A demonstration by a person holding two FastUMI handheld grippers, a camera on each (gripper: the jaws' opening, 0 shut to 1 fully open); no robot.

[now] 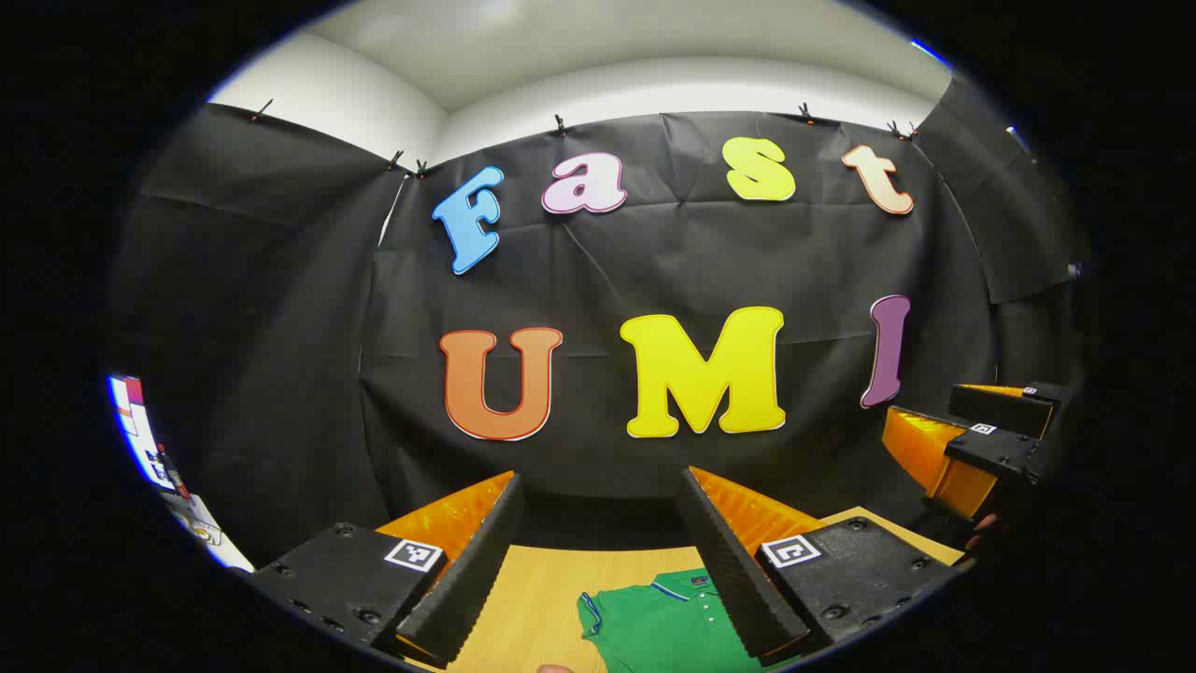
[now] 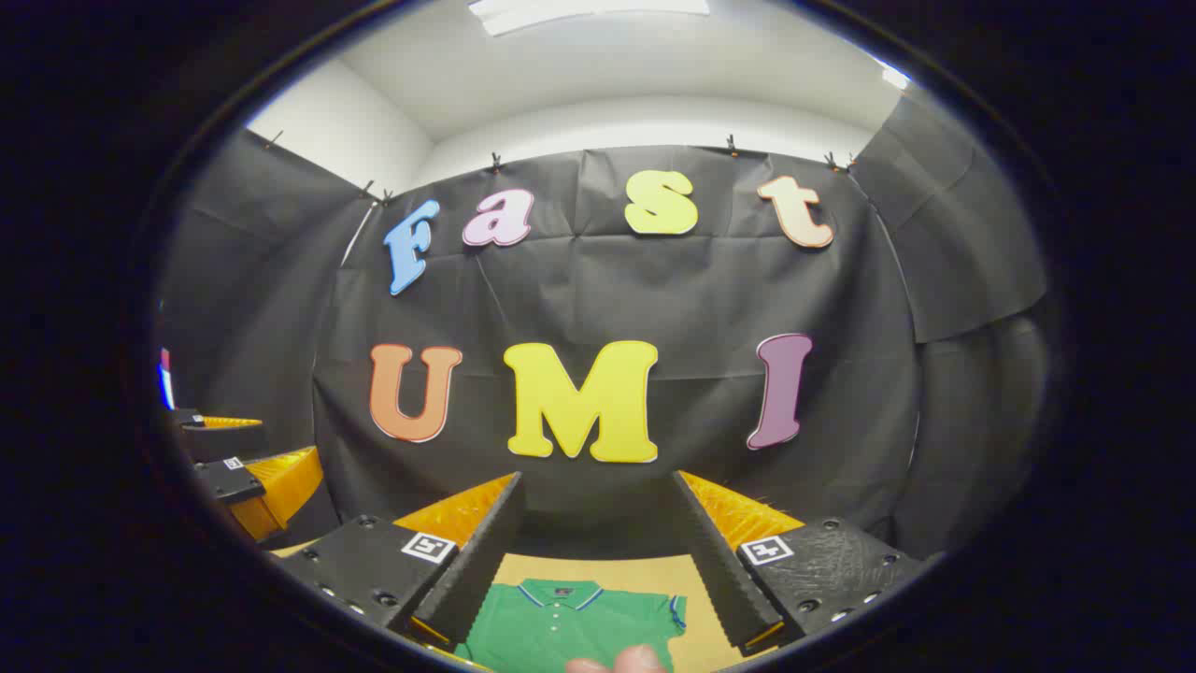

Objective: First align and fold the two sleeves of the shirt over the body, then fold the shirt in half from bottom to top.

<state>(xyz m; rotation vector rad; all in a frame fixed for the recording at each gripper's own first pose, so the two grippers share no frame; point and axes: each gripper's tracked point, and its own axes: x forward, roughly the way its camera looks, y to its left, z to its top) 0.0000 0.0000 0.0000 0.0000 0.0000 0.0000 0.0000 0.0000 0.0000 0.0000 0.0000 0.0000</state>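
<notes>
Hovering above the table (image 1: 542, 584), the left gripper (image 1: 598, 561) and right gripper (image 2: 598, 561) both stand with jaws wide apart and nothing between them, held level, likely so the cameras take in the work before the first grasp. The green shirt (image 2: 570, 622) lies flat, collar toward 12 o'clock, at 6 o'clock in each view. Judgement: sleeve folding not yet begun.
</notes>
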